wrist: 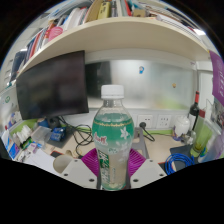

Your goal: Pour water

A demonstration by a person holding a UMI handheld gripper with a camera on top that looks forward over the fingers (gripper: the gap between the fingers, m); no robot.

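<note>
A clear plastic water bottle (113, 135) with a white cap and a green and white label stands upright between my fingers, filling the middle of the gripper view. My gripper (113, 164) is shut on it: both magenta pads (92, 161) press against its lower body at left and right. The bottle appears lifted off the desk, and its base is hidden below the fingers. No cup or other vessel shows.
A dark monitor (52, 83) stands on the desk behind and left. A bookshelf (110, 25) runs overhead. A blue coiled cable (183, 158) lies at right, a white power strip (160, 121) sits at the back wall, and clutter covers the left of the desk.
</note>
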